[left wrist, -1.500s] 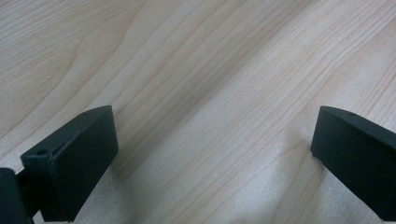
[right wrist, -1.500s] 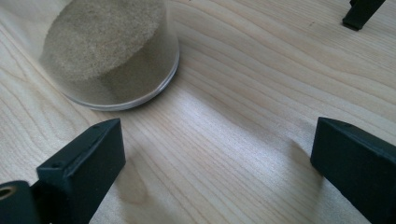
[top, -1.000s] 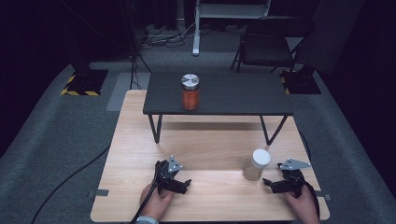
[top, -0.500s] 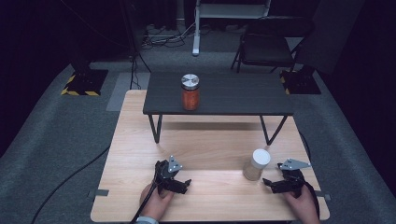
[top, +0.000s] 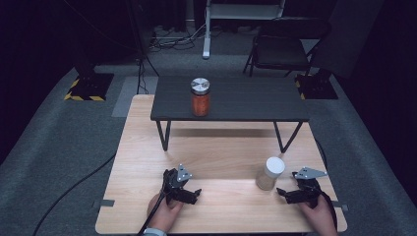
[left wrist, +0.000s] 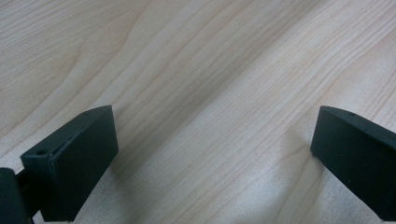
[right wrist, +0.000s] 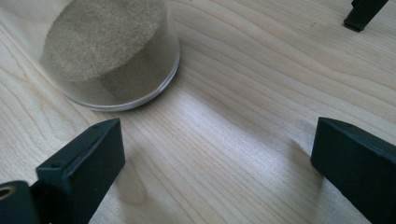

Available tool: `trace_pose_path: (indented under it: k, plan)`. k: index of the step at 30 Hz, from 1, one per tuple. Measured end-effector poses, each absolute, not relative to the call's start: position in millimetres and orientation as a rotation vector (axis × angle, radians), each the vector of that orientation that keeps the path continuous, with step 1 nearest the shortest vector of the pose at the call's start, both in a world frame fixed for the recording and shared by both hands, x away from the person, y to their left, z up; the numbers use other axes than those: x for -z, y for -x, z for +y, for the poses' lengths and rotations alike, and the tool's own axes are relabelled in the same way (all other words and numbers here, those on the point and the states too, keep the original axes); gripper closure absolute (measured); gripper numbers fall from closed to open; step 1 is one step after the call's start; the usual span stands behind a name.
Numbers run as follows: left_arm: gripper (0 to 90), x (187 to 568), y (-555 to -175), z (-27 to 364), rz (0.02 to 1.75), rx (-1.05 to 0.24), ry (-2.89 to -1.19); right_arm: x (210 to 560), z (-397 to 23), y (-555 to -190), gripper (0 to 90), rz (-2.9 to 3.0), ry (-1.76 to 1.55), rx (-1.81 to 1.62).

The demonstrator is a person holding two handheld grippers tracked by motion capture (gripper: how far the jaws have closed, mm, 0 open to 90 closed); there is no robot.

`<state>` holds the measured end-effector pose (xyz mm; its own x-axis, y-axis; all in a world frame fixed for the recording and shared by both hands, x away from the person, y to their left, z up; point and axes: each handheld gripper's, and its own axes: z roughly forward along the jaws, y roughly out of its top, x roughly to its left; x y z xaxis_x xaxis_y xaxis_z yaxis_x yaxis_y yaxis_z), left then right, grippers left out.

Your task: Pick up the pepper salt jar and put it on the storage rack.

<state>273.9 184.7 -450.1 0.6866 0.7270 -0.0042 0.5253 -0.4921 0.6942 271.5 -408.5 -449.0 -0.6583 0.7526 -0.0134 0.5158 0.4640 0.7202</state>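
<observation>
High view, right gripper (top: 281, 192) jaws apart near sand jar (top: 270, 173), left gripper (top: 195, 194) apart

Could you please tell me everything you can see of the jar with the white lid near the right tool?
The jar is a small clear cylinder with a white lid, roughly half full of pale beige powder or sand. It stands upright on the light wooden table, toward its front right, in front of the low dark shelf. In the right gripper view its round base rests flat on the wood. The right tool sits just beside it, jaws wide apart, not touching it.
</observation>
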Motion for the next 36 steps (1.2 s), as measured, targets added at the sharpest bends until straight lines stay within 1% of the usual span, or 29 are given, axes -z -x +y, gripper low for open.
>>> trace_pose_path:
  k: [12,20,29,36]
  plan:
    - [0.6,450,-274,185,0.956,-0.380,-2.210,445,-412,-266,4.2,2.411,-1.049,-1.008]
    - [0.6,450,-274,185,0.956,-0.380,-2.211,435,-420,-237,3.9,2.257,-0.876,-1.194]
    - [0.6,450,-274,185,0.956,-0.380,-2.210,433,-422,-212,3.8,2.100,-0.738,-1.346]
    - [0.6,450,-274,185,0.956,-0.380,-2.210,431,-422,-208,4.2,2.077,-0.725,-1.374]
